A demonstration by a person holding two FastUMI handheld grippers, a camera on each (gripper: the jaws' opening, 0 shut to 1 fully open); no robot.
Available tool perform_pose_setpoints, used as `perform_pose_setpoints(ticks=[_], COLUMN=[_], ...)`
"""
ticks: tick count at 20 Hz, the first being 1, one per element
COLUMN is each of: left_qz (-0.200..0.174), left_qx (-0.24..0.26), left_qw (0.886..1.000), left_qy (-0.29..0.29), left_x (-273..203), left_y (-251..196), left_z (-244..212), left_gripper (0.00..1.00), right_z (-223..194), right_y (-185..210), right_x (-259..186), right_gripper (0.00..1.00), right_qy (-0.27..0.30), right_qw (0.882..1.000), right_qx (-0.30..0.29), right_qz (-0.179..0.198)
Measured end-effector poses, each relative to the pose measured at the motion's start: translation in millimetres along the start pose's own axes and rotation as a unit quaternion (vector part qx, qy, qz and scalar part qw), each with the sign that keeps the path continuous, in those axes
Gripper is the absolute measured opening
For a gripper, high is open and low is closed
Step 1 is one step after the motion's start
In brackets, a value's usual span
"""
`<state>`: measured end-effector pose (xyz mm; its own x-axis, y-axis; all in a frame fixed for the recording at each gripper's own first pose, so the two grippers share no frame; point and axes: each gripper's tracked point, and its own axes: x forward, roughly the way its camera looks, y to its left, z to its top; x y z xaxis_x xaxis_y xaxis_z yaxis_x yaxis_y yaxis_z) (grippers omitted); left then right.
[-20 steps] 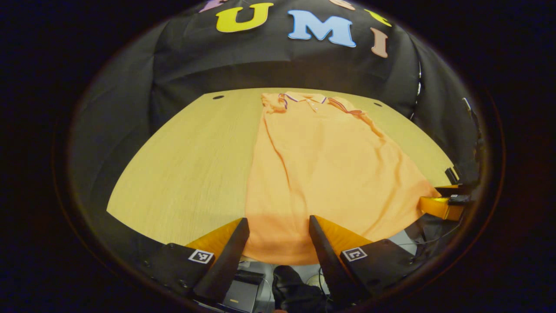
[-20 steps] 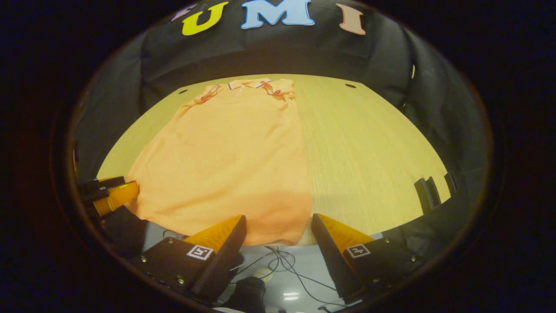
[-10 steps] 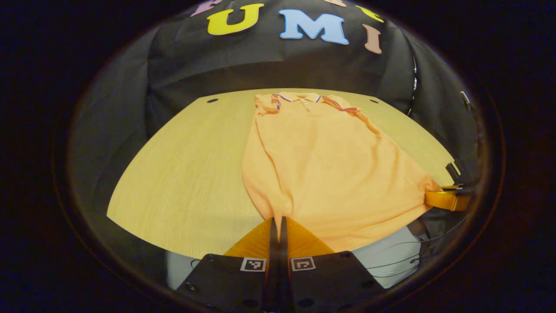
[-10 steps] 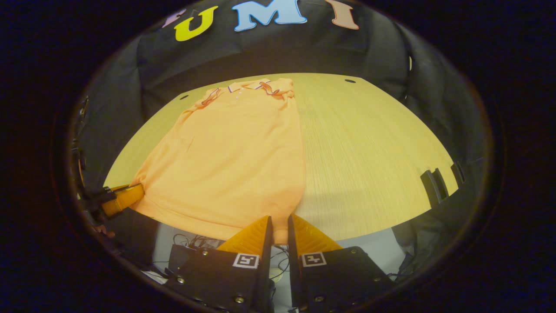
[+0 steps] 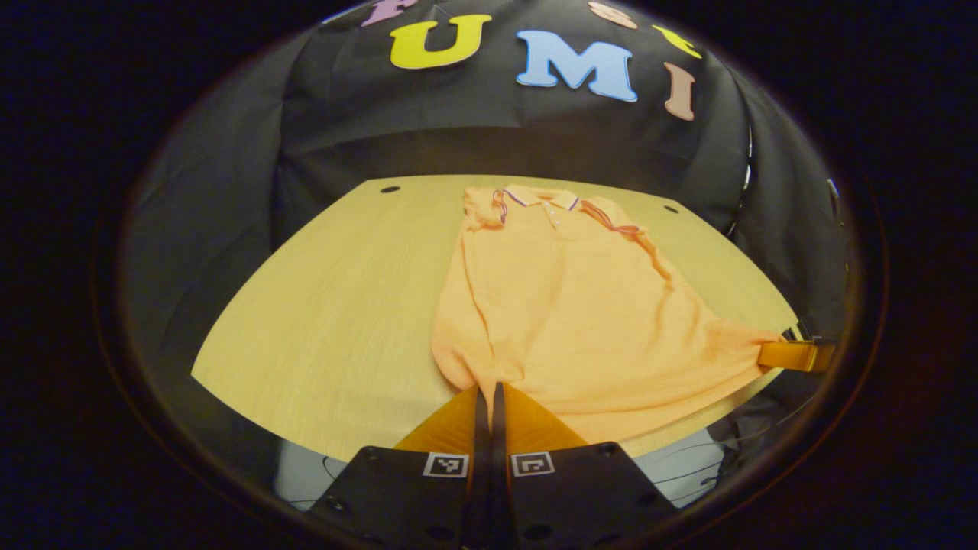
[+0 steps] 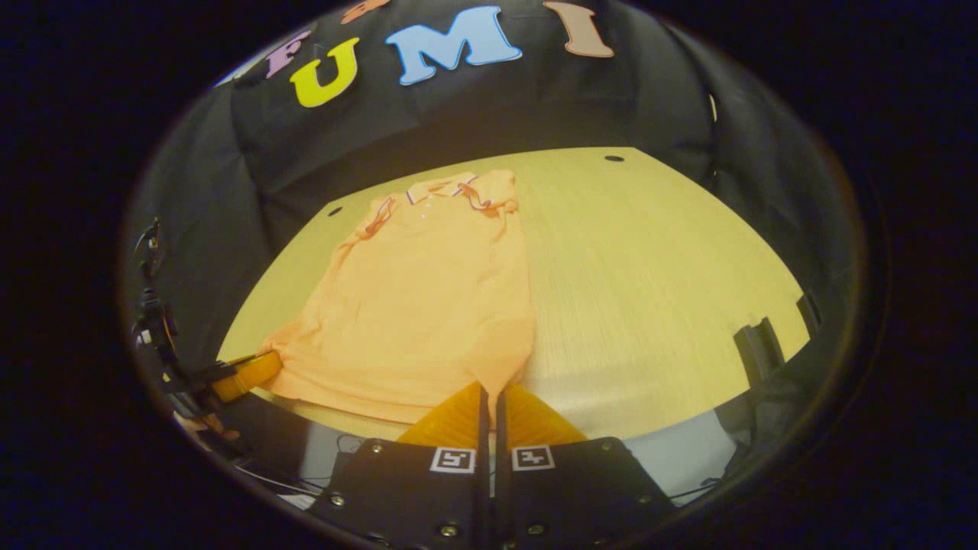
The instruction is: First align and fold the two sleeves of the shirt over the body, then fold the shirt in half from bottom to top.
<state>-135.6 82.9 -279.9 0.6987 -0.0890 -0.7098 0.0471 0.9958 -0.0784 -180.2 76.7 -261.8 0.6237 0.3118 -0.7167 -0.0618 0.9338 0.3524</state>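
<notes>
The orange polo shirt (image 5: 581, 305) lies flat on the wooden desk (image 5: 336, 305), collar toward the top of the frame near the black cloth wall and hem toward the bottom. Its sleeves look already tucked over the body, so I judge the bottom-to-top fold is the step in hand. It is thin, soft knit: light, limp, and sure to sag and crease between two holds, so the sensible places to take it are the two hem corners, lifted evenly. That is where it is taken. In the left gripper view the left claw (image 5: 487, 391) is pinched right down on one hem corner at bottom centre, with the other claw at the far corner on the right edge. In the right gripper view the right claw (image 6: 489, 389) is likewise closed on its corner, cloth bunching up between the fingers. A second ago both claws stood wide open astride the flat hem, which hung over the desk's near edge; now they have clamped, the hem is drawn in onto the desk, and the corners are gathered.
</notes>
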Motion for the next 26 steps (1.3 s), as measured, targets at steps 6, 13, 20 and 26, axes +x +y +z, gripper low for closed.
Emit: perform_pose_setpoints(ticks=[6,13,20,26], left_qz=[-0.02,-0.045,-0.07,-0.091], left_qx=[0.011,0.003,0.006,0.006], left_qw=[0.998,0.997,0.995,0.993], left_qy=[-0.051,-0.068,-0.073,-0.08], left_x=[24.6,88.6,169.1,234.9], left_y=[-3.4,5.3,13.1,13.1], left_z=[83.6,163.9,230.9,279.5], left_gripper=[0.06,0.07,0.06,0.07], right_z=[76.0,162.1,241.5,289.9], right_y=[7.8,17.8,26.8,26.6], right_x=[12.9,59.8,118.6,167.8], right_gripper=[0.03,0.03,0.04,0.03], right_qy=[-0.05,-0.078,-0.087,-0.087], right_qw=[0.999,0.996,0.993,0.991], right_qx=[-0.015,-0.02,-0.035,-0.04], right_qz=[-0.014,-0.038,-0.068,-0.097])
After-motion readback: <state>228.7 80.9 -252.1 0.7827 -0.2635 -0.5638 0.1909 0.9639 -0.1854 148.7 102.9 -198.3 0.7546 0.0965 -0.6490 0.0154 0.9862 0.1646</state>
